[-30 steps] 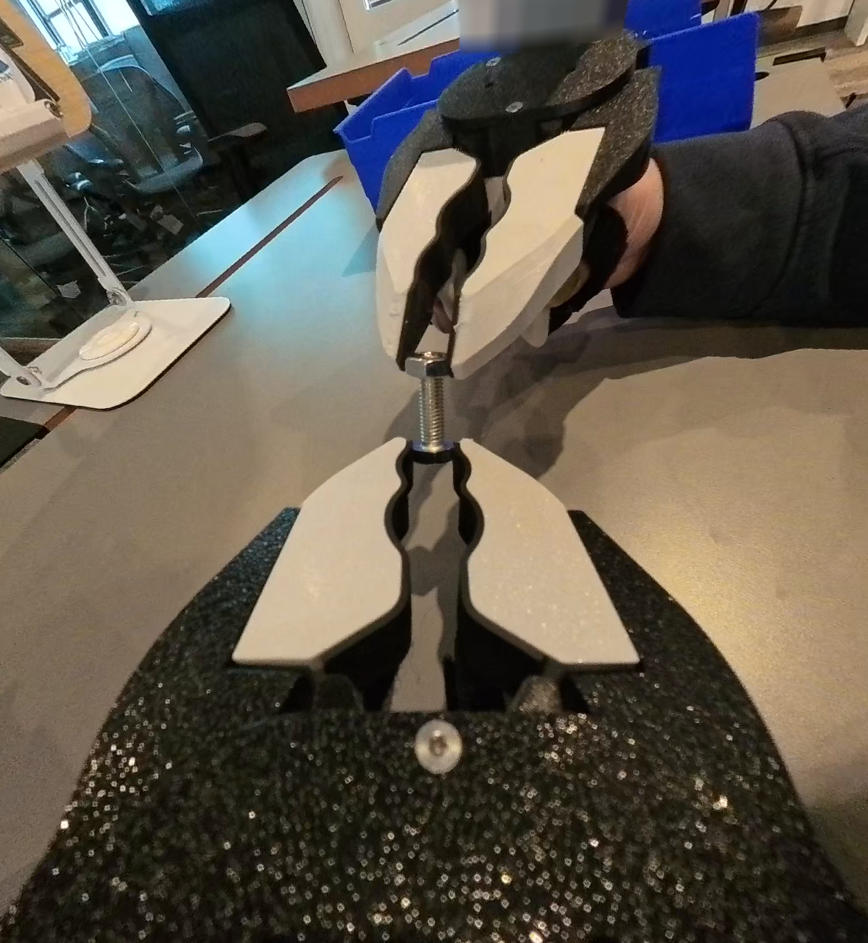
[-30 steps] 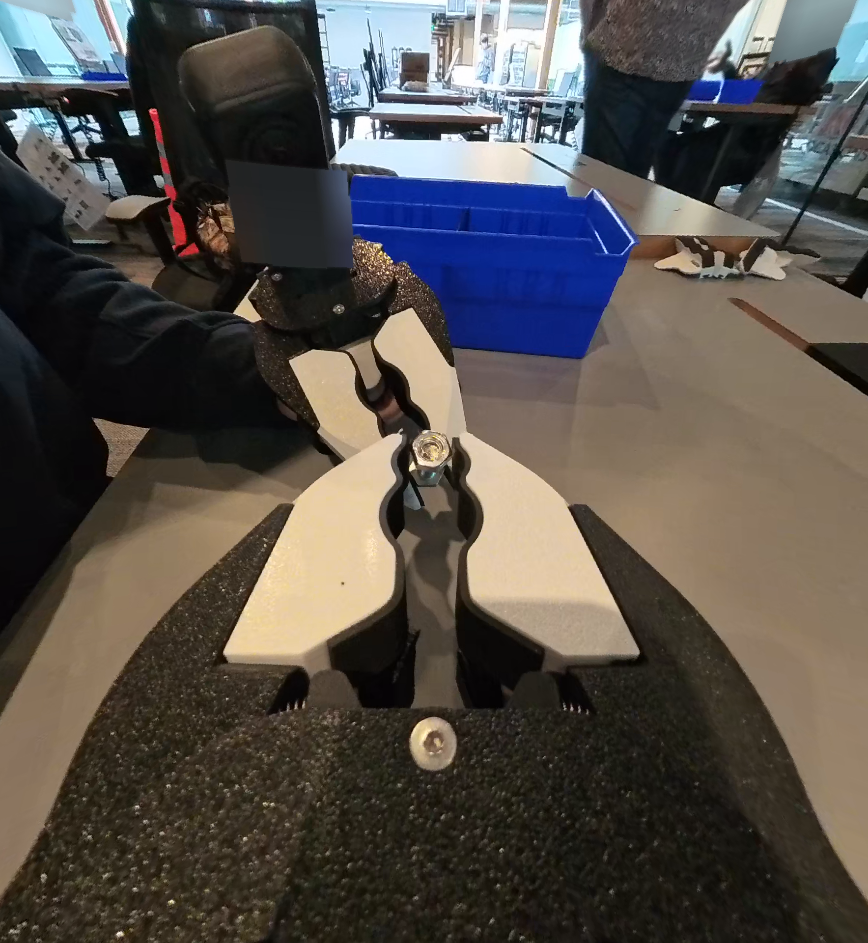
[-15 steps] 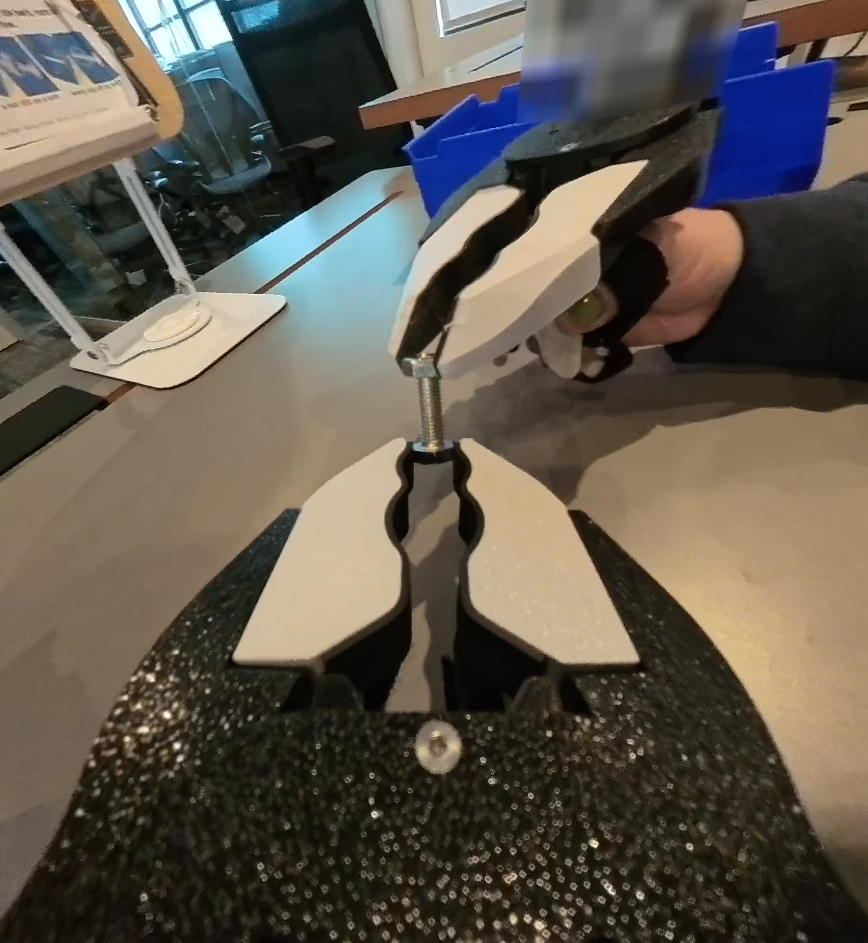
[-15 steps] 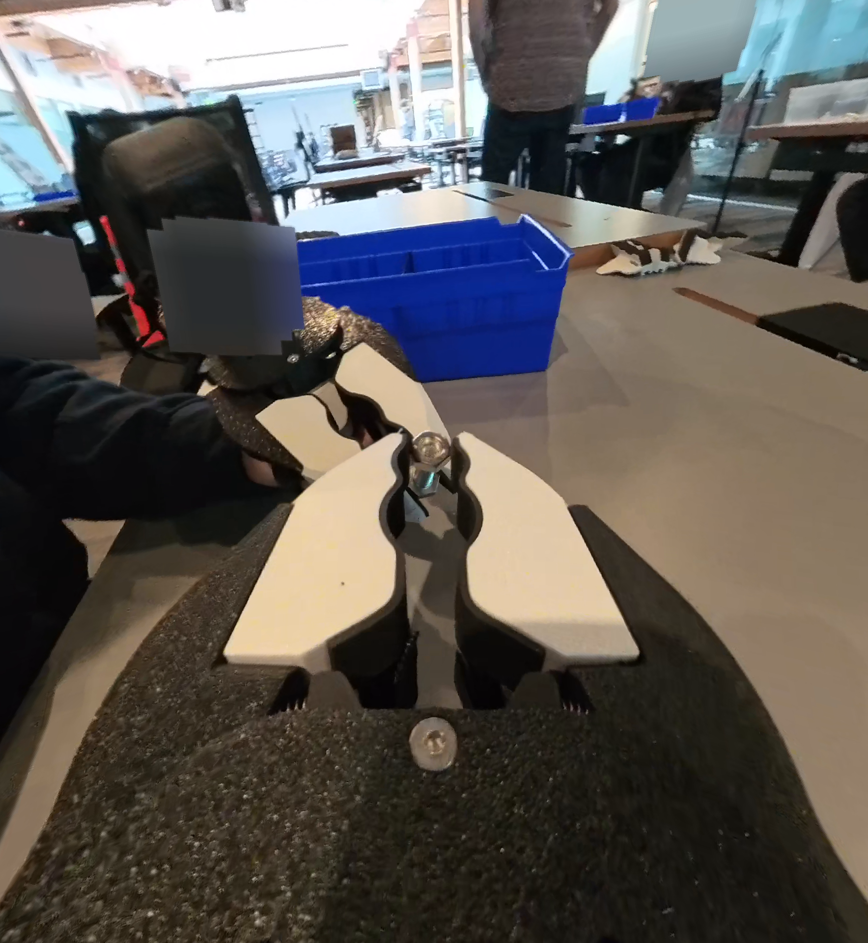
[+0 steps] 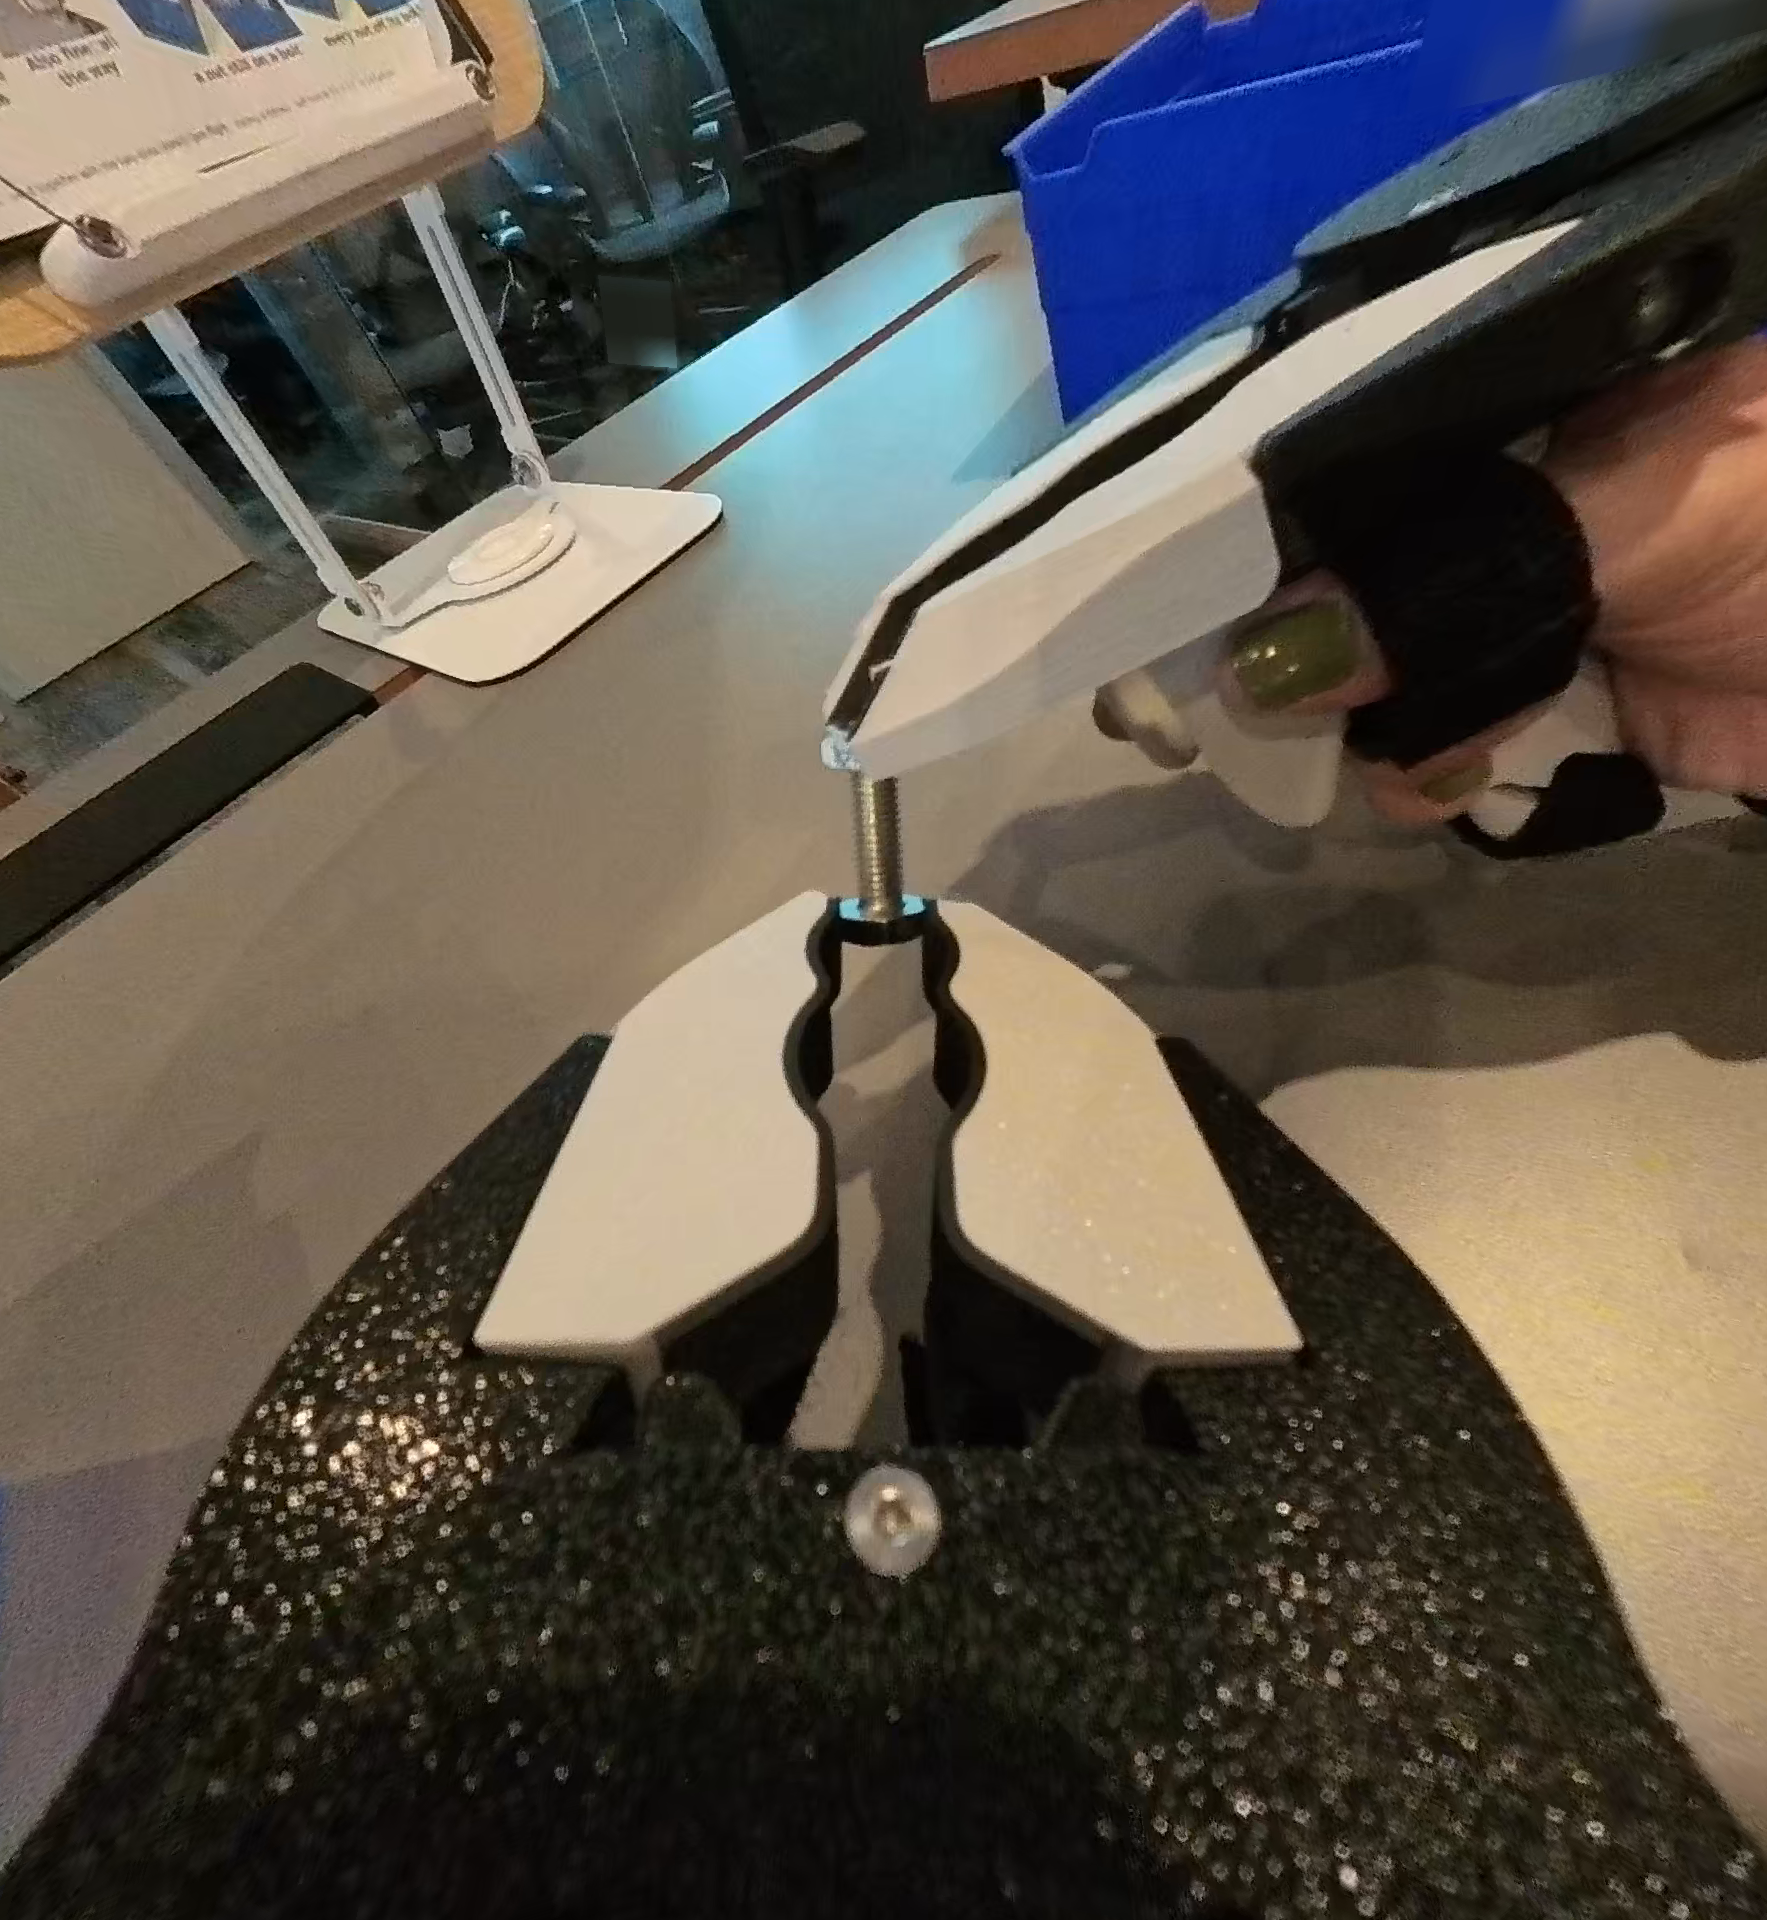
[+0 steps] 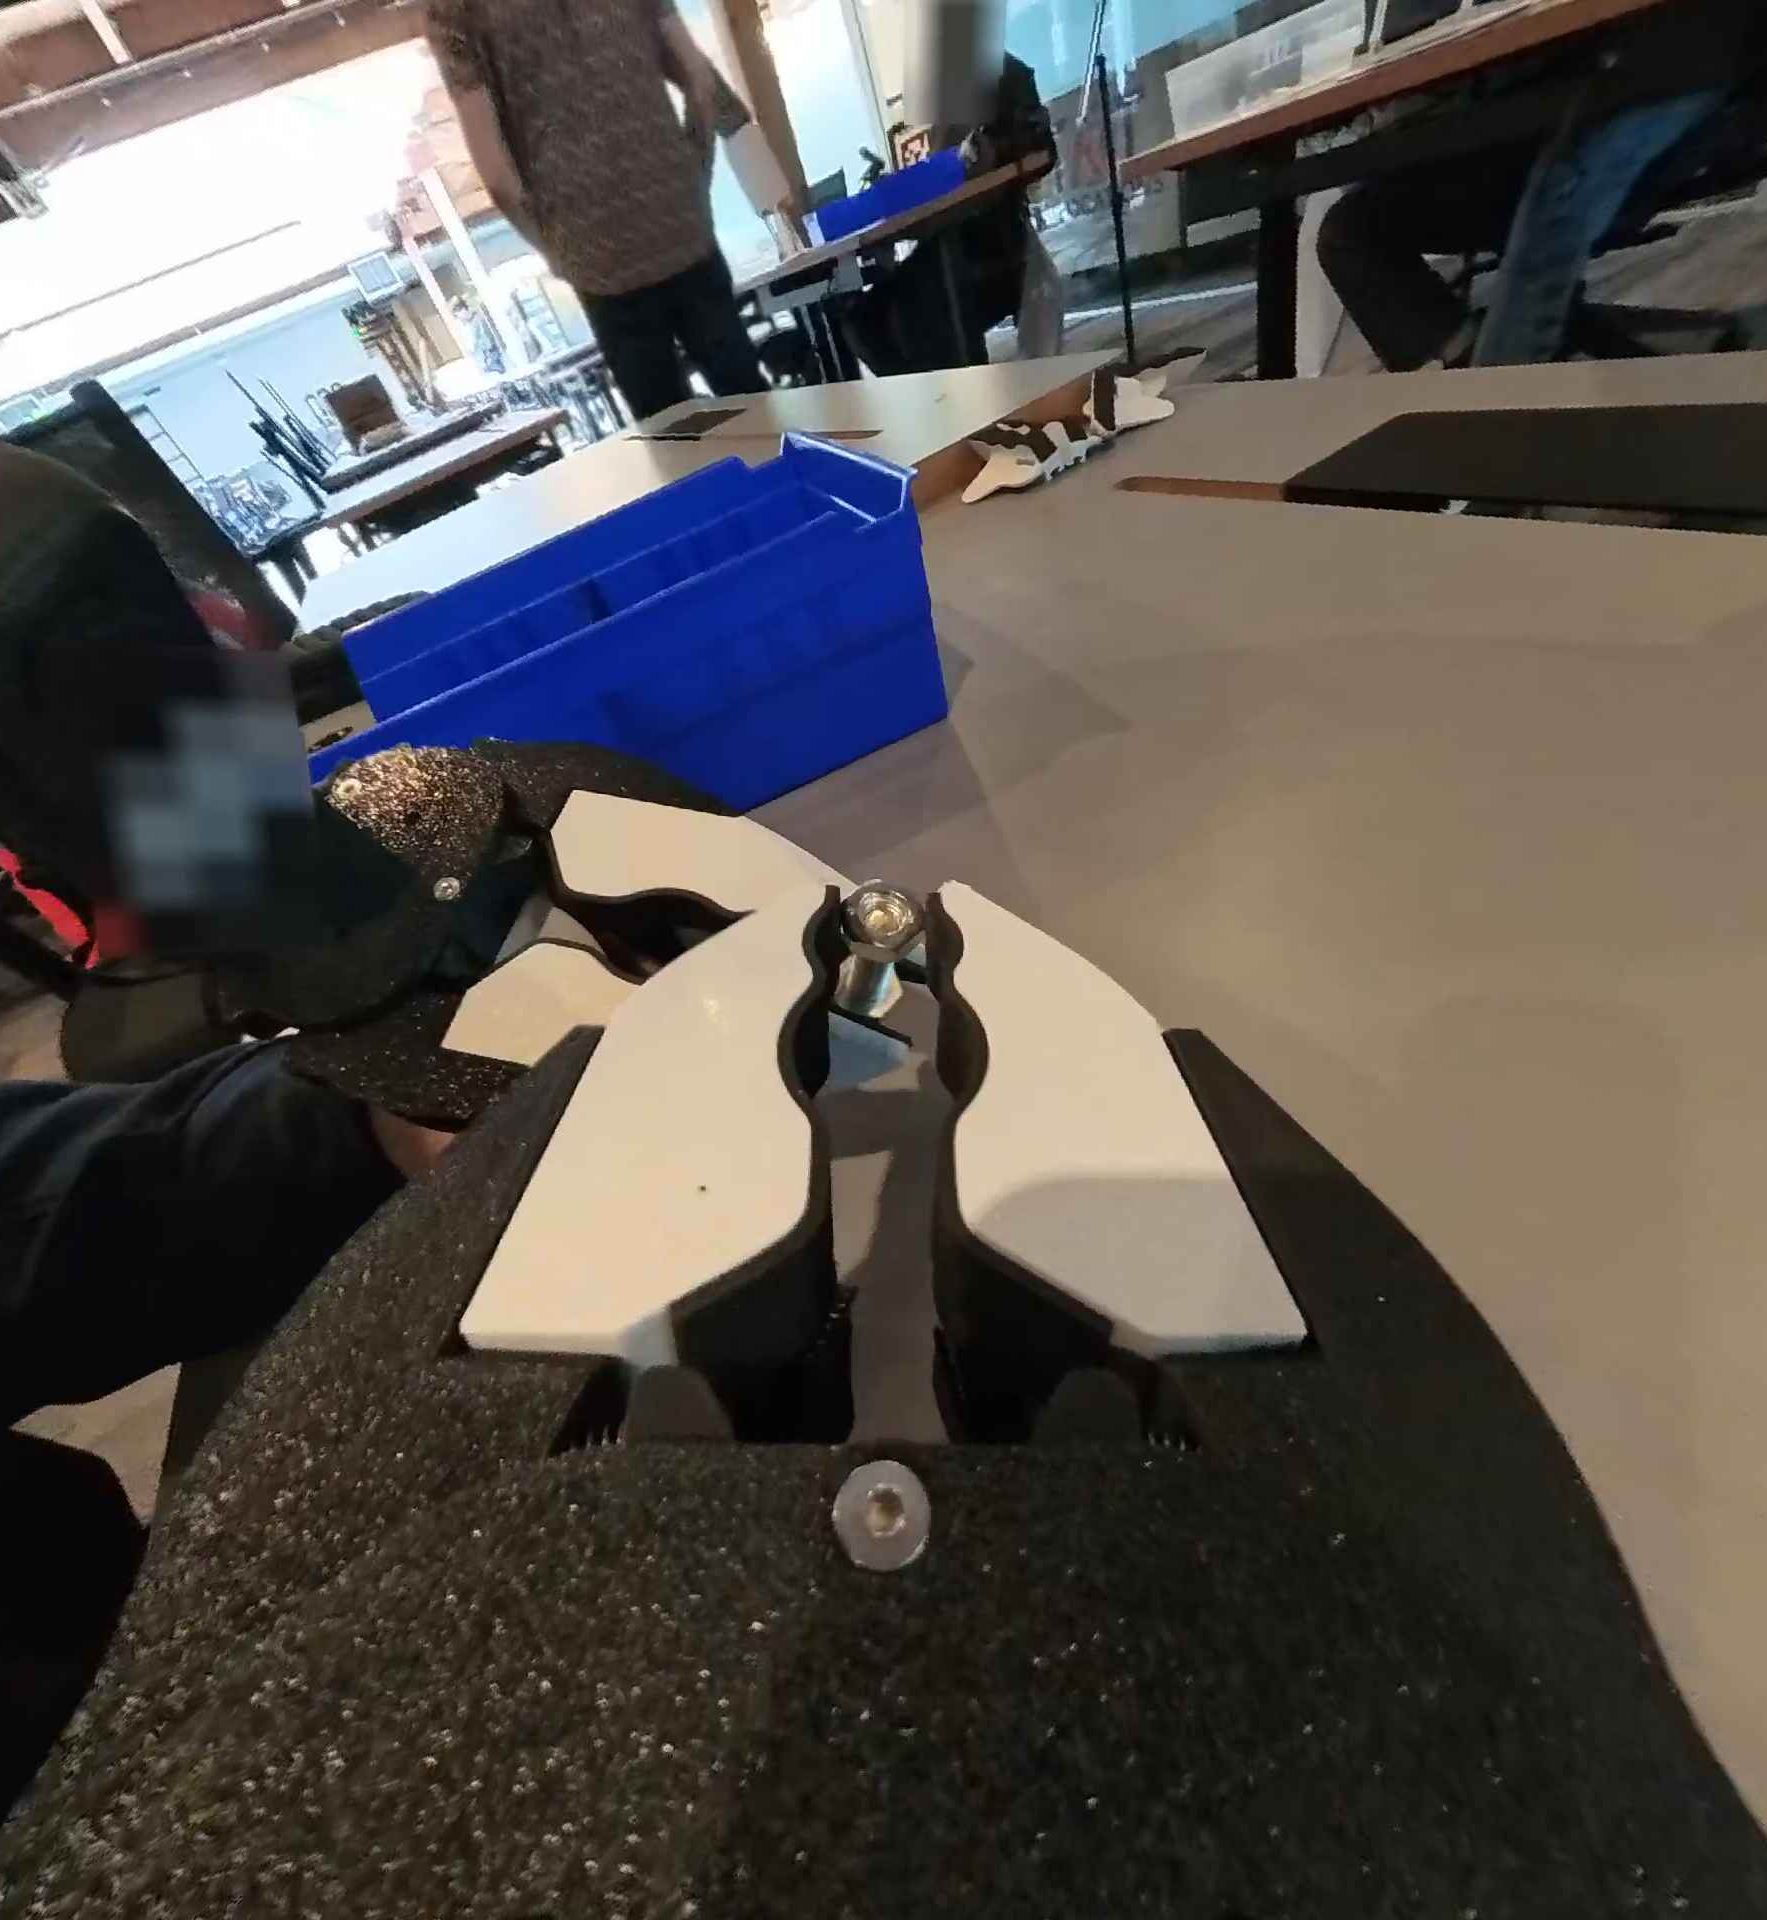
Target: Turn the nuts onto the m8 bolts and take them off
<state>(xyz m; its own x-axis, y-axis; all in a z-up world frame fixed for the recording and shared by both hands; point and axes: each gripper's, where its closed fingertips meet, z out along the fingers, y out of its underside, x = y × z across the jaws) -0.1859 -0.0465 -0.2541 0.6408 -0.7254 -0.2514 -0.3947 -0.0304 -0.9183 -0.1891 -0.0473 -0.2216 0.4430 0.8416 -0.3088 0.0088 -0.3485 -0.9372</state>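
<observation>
A silver bolt (image 5: 876,844) stands upright over a grey table (image 5: 359,935), its hex head pinched between the white tips of the left gripper (image 5: 877,921), whose pads press on the head from both sides. At the top of the threaded shank sits a steel nut (image 6: 881,923), clamped between the fingertips of the right gripper (image 6: 881,928); in the right wrist view the black pads bear on its flats and the bolt's end shows inside the nut's bore. Seen from the left claw, the right gripper comes in from above and to the right, tilted down onto the bolt's upper end, and only a sliver of the nut shows under its tip there. A hand (image 5: 1710,623) in a black strap works that gripper's trigger. Seen from the right claw, the left gripper lies just beyond and to the left of the fingertips, with a dark sleeve (image 6: 131,1195) behind it. A blue bin (image 6: 713,644) stands farther off beyond the tips, slightly left; whether it holds anything is hard to tell. A white stand (image 5: 536,561) sits ahead and left of the left claw.
</observation>
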